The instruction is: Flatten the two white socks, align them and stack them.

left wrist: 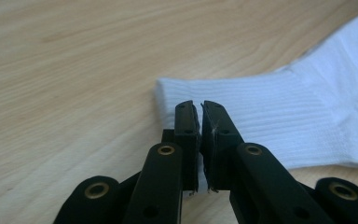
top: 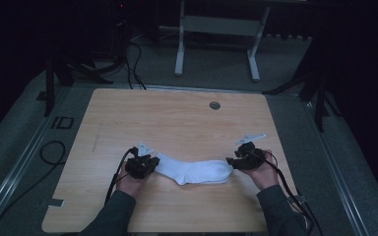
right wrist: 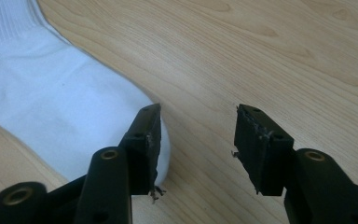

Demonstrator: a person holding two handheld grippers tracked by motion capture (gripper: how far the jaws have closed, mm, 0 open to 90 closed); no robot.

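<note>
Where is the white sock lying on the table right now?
In the high view the white sock lies flat near the table's front edge, stretched between the left gripper, shut on its cuff, and the open right gripper at its toe.

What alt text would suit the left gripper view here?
The left gripper has its black fingers pinched nearly together on the ribbed cuff edge of a white sock. The sock lies flat on a light wooden table.

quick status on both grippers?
Left gripper: shut on the cuff end of the white sock.
Right gripper: open, holding nothing; the sock's toe lies beside one jaw.
</note>
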